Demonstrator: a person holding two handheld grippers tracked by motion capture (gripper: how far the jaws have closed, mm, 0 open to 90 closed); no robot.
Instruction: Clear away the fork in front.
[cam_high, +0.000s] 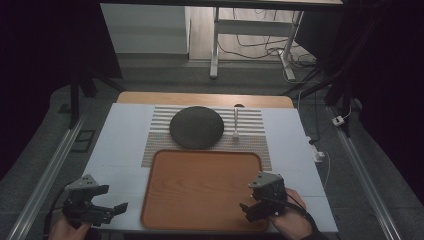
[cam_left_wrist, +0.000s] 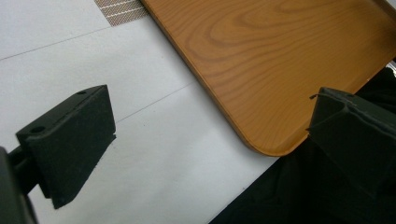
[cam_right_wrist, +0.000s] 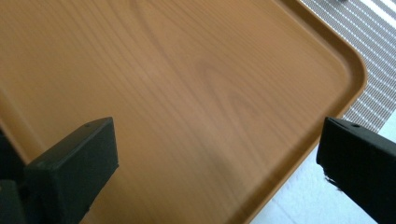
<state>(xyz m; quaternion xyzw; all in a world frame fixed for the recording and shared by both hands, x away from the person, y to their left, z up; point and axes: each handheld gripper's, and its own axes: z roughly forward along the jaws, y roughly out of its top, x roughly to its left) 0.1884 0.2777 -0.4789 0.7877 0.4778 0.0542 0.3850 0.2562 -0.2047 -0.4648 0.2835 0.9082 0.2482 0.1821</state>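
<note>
An empty wooden tray (cam_high: 200, 190) lies at the table's near middle. Beyond it a dark round plate (cam_high: 196, 127) rests on a striped placemat (cam_high: 250, 135), with a pale spoon (cam_high: 235, 125) to its right. My left gripper (cam_high: 112, 210) is held open over the white table left of the tray; its own view has the tray's near corner (cam_left_wrist: 261, 84) between the jaws. My right gripper (cam_high: 248, 206) hangs open over the tray's near right part, and the tray's wood surface (cam_right_wrist: 187, 93) lies between its jaws. Neither gripper holds anything.
The white table surface (cam_high: 120, 145) extends left and right of the tray. A wooden board edge (cam_high: 205, 99) runs behind the placemat. Metal rails (cam_high: 55, 160) flank the table, with cables and a desk frame (cam_high: 285, 55) on the floor behind.
</note>
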